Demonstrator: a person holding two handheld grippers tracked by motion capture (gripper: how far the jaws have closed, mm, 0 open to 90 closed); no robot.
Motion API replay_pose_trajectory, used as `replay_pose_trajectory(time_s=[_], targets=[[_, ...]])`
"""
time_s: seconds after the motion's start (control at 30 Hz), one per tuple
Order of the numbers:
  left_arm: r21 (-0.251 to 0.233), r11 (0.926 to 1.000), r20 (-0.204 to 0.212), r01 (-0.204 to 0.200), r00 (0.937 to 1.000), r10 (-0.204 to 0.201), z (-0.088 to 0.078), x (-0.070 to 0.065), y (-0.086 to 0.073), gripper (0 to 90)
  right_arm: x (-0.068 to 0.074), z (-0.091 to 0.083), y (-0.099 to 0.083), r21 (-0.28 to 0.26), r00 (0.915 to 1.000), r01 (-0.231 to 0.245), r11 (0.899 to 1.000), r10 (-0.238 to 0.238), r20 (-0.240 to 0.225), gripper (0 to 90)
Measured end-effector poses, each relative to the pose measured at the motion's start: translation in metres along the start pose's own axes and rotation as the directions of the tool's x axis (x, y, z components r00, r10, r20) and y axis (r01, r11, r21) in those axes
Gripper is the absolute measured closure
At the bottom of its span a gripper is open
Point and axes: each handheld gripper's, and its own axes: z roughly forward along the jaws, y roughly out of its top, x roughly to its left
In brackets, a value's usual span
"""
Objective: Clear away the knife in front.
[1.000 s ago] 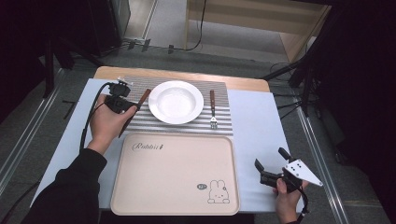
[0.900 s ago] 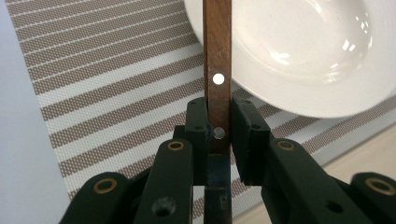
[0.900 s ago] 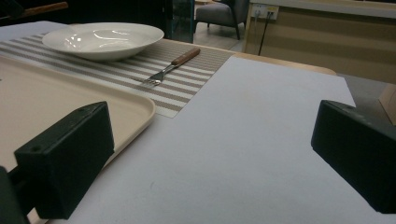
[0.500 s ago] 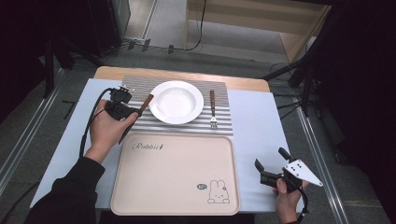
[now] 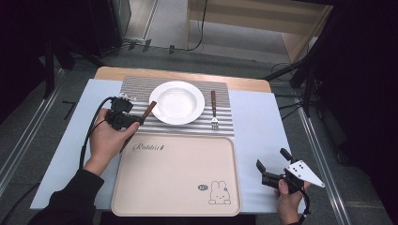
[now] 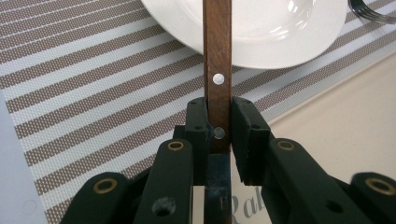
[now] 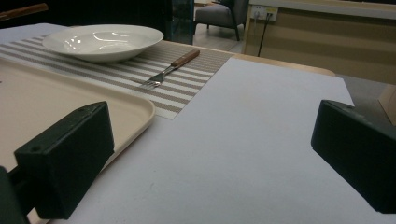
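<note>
The brown wooden knife handle with two silver rivets is clamped between the jaws of the left gripper, which press on its lower end from both sides. In the left gripper view the handle runs straight up from the jaws and crosses over the rim of the round white ceramic plate. From the high view the same handle sits just left of the plate, slanting up toward it, with the left gripper and the hand that holds it lower left of the plate, over the edge of the grey-and-white striped woven placemat.

The plate rests on the middle of that placemat. Just right of the plate lies a metal fork with a brown wooden handle, tines pointing toward the person. Below the plate, touching the placemat's near edge, is a beige rectangular plastic tray with a rabbit drawing. All of this sits on the pale blue-grey table.

Well to the lower right of the plate, beyond the tray's right side, the right gripper rests low over the table with its jaws wide apart and nothing between them.
</note>
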Motion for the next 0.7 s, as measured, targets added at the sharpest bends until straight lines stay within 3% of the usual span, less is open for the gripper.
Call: replay_pose_trajectory(time_s=[0.7], targets=[[-0.013,0.9999,0.049,-0.002,0.9988,0.002,-0.01,-0.022,-0.025,76.6,0.0,0.0,0.0,0.002,1.0,0.002,1.0,-0.002,0.002,0.0]])
